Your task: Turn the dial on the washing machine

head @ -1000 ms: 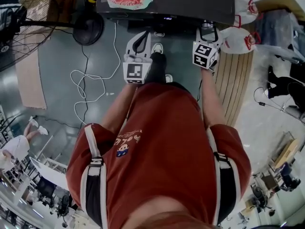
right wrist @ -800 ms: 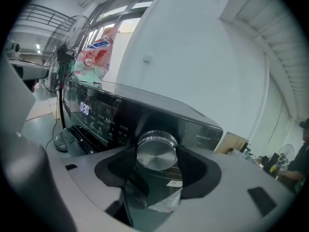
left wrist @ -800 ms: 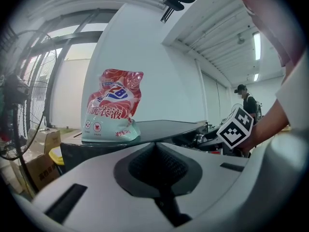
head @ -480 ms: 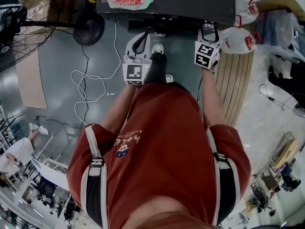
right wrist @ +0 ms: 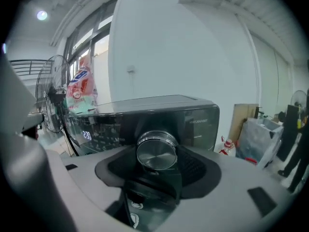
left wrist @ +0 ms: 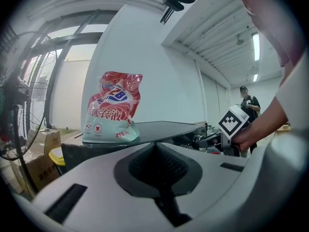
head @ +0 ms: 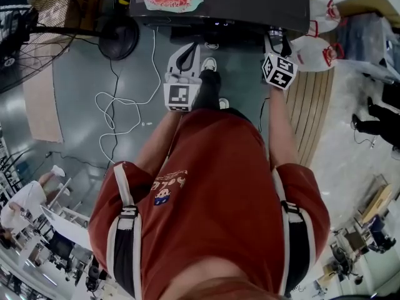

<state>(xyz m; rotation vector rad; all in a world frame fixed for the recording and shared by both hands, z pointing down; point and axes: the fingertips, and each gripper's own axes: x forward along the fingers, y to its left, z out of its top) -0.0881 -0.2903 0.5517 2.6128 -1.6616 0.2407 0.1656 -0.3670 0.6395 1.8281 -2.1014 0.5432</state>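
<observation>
Fingers [right wrist: 192, 167] of your right gripper [right wrist: 156, 154] have just closed onto the dial [right wrist: 155, 148], so turning looks due: twist steadily, keeping grip.

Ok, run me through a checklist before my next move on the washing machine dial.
1. Dial between the right gripper's jaws: ok; they have just been closing, with the dial between them.
2. Jaws pressing the dial's sides: ok.
3. Washing machine display lit: ok.
4. Left gripper off the panel, jaws shut, empty: ok.
5. Detergent bag on the machine's top, clear of the dial: ok.
6. Dial's current setting: cannot tell.
</observation>
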